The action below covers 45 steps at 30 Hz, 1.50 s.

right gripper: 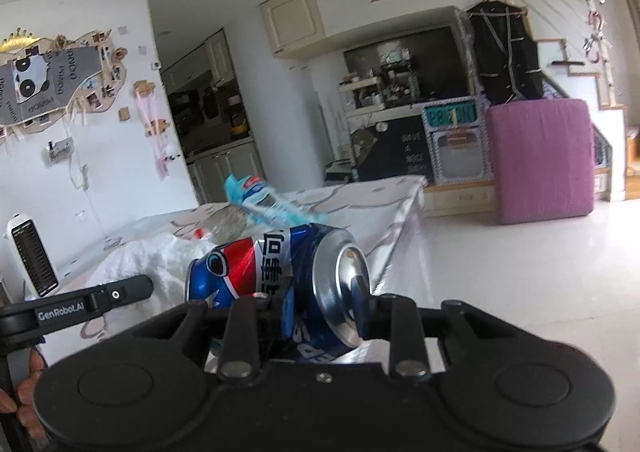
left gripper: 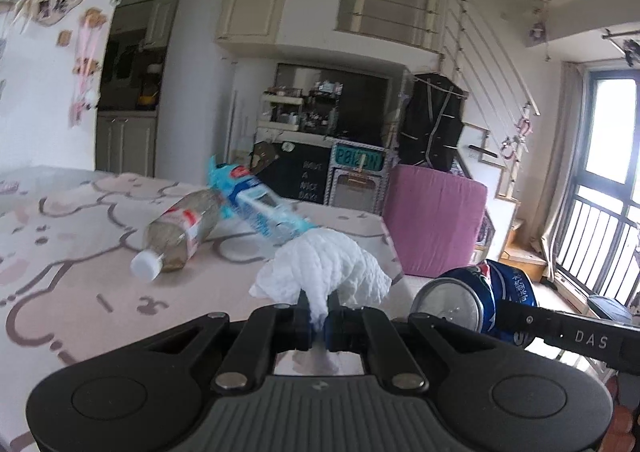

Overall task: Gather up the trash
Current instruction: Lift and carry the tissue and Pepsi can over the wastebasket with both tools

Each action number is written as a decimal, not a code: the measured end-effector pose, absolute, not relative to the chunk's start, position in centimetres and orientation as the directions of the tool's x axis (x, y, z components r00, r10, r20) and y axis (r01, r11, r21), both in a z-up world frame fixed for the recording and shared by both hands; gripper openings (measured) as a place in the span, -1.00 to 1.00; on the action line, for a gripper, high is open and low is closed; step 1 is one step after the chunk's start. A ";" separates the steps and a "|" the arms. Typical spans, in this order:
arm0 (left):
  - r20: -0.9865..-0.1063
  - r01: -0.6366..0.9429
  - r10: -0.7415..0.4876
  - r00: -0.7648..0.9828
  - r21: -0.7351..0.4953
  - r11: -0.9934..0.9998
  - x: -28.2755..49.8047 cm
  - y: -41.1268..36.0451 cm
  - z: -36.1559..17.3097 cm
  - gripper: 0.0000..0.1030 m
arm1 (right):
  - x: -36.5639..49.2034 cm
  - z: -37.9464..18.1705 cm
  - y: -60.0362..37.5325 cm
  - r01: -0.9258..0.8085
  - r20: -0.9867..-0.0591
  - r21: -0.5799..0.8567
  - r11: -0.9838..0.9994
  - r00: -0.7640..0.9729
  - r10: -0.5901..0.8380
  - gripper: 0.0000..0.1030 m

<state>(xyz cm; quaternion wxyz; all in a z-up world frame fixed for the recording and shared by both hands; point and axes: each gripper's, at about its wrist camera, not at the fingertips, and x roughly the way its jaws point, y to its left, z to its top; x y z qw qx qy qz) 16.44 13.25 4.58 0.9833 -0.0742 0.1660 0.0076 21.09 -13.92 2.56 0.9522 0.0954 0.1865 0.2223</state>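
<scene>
The left hand-held gripper (left gripper: pixel 319 322) is closed on a crumpled white tissue (left gripper: pixel 324 272), pinching a twisted tail of it between the fingers so that the bulk fans out ahead, lifted above the surface (left gripper: pixel 60 236) with its pink cartoon-patterned cover. The right hand-held gripper (right gripper: pixel 320 316) is clamped on a dented blue cola can (right gripper: pixel 276 276), which lies sideways between the fingers with its silver top facing right; seen from the left wrist, the can (left gripper: pixel 480 300) hangs just beside the tissue.

Both pieces of trash are picked up, so the step in hand looks like the carry — taking them to wherever trash goes. No bin shows in either view, so the next move calls for finding one and holding both grips firm until then.

Two items are yet to be gathered: a plastic bottle (left gripper: pixel 176 232) with a white cap lying on its side, and a blue wrapper (left gripper: pixel 256 207) touching it.
</scene>
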 end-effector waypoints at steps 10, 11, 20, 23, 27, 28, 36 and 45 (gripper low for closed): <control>-0.314 0.087 -0.121 0.942 -0.119 0.989 18.2 6.9 6.0 -0.91 | 20.5 3.7 -20.9 -0.271 -0.325 0.224 0.936 0.885 0.333 -0.45; -0.316 0.100 -0.133 0.939 -0.118 0.988 18.5 6.2 6.0 -0.91 | 20.5 3.7 -21.7 -0.255 -0.328 0.222 0.941 0.890 0.318 -0.45; -0.349 0.208 -0.240 0.906 -0.125 0.970 20.8 -0.2 4.9 -0.91 | 20.3 3.0 -27.7 -0.136 -0.365 0.190 0.972 0.910 0.198 -0.45; -0.362 0.241 -0.275 0.891 -0.136 0.961 21.9 -2.5 4.3 -0.91 | 20.5 2.3 -29.5 -0.090 -0.379 0.184 0.979 0.913 0.155 -0.46; -0.396 0.275 -0.310 0.864 -0.143 0.951 23.4 -5.5 2.3 -0.91 | 20.9 0.5 -31.8 -0.016 -0.412 0.167 0.986 0.907 0.084 -0.46; -0.407 0.281 -0.315 0.857 -0.143 0.949 23.8 -6.1 1.7 -0.91 | 21.1 -0.1 -32.2 0.003 -0.424 0.156 0.988 0.903 0.064 -0.46; -0.529 0.269 -0.313 0.789 -0.161 0.950 28.2 -8.7 -4.6 -0.91 | 23.8 -4.8 -34.8 0.126 -0.514 0.149 0.981 0.857 -0.032 -0.47; -0.708 0.246 -0.331 0.623 -0.224 0.943 34.8 -9.4 -13.2 -0.91 | 28.8 -9.7 -34.7 0.145 -0.641 0.100 0.984 0.766 -0.048 -0.47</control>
